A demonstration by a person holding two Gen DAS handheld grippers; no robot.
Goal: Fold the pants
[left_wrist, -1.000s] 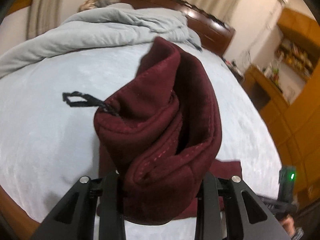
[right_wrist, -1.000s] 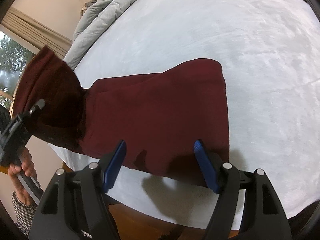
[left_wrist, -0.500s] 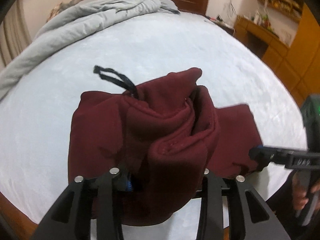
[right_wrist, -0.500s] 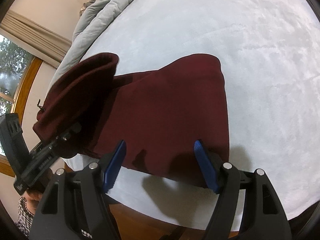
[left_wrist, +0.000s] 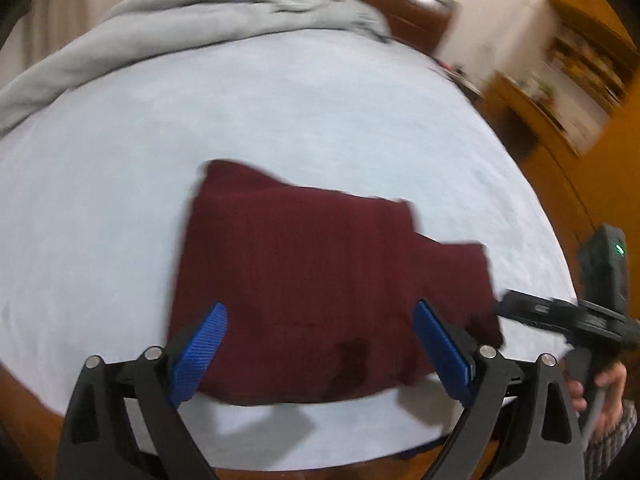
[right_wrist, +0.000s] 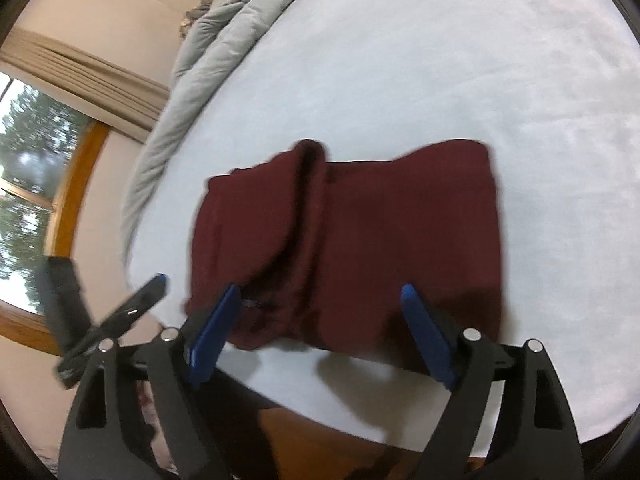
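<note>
Lying folded on the pale blue bed sheet [left_wrist: 280,120], the dark maroon fleece pants [left_wrist: 320,280] sit low and centre in both views. Left claw [left_wrist: 320,344] has just sprung wide with nothing gripped, and right claw [right_wrist: 320,332] gapes wide too, pants loose below.

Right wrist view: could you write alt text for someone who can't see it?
Dark red pants lie folded into a compact bundle near the edge of a pale blue bed, one layer lapped over another on the left. The open right tongs, with blue pads, hover just in front, gripping nothing. A grey duvet is heaped at the bed's far side.
</note>
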